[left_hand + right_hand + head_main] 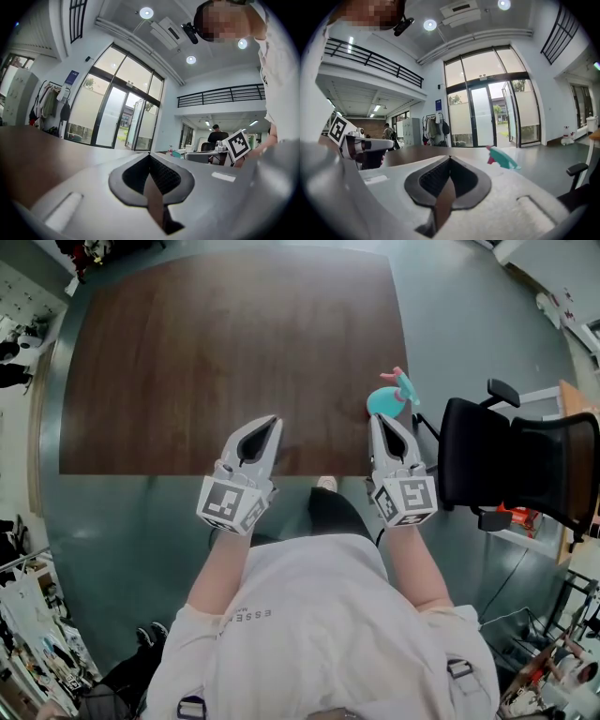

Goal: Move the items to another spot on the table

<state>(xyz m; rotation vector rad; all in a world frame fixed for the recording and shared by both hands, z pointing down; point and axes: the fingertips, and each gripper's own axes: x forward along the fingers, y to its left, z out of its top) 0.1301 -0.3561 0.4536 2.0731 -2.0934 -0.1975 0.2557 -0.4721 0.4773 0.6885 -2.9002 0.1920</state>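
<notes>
A teal spray bottle [389, 399] with a pink trigger stands at the right edge of the brown table [216, 362], near its front corner. My right gripper [380, 416] sits just in front of the bottle and slightly left of it, shut with nothing between its jaws. In the right gripper view the spray bottle's [502, 158] head shows just right of the joined tips of the right gripper [450, 157]. My left gripper [274, 418] hovers over the table's front edge, apart from the bottle, shut and empty. In the left gripper view its tips [150, 153] meet over the tabletop.
A black office chair [511, 460] stands close to the table's right side, beside the bottle. The person's shoe [325, 484] and leg are below the front edge. Glass doors [487, 117] lie beyond the table's far end.
</notes>
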